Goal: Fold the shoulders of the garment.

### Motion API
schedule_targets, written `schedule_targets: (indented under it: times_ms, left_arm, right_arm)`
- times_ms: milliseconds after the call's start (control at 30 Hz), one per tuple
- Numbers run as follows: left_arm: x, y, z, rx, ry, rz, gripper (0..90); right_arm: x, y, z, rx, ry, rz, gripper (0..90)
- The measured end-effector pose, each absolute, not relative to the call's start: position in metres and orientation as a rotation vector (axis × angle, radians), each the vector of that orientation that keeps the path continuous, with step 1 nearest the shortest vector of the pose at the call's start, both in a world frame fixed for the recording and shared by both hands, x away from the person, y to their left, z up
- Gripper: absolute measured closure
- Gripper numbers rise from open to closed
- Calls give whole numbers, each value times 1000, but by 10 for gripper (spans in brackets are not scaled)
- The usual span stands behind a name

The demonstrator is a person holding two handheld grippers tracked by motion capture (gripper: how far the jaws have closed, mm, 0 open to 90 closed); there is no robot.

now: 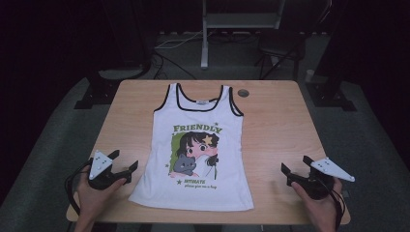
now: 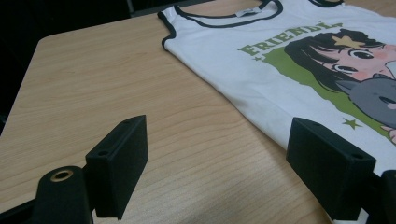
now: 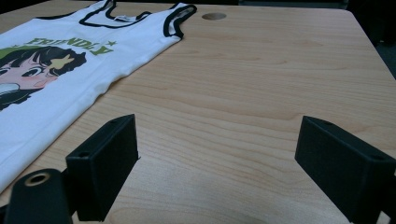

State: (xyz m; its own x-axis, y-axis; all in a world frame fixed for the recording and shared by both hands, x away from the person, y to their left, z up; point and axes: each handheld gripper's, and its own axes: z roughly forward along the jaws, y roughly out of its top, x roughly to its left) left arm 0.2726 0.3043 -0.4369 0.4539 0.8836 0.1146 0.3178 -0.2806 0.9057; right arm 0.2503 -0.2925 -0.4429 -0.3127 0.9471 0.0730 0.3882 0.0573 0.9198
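With the tank top [image 1: 196,145] lying flat at frame centre on the counter [image 1: 275,130], both the left gripper [image 1: 126,166] and right gripper [image 1: 289,170] spread their fingers empty, so each should probably slide low onto a bottom hem corner before pinching.

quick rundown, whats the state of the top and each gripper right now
tank top: spread flat on the table, print side up, neck toward the far edge, unfolded
left gripper: open, nothing between its jaws, beside the top's left hem
right gripper: open, nothing between its jaws, over bare wood to the right of the top
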Motion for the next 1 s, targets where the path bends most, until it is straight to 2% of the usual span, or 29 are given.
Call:
schedule_targets:
  times_ms: [467, 1000]
  left_arm:
    - [273, 304, -437, 1815, 1032, 803, 206]
    - [273, 305, -437, 1806, 1037, 805, 206]
  right_arm:
    - [253, -288, -441, 1330, 1775, 1256, 126]
    - [276, -253, -407, 1201, 1846, 1295, 126]
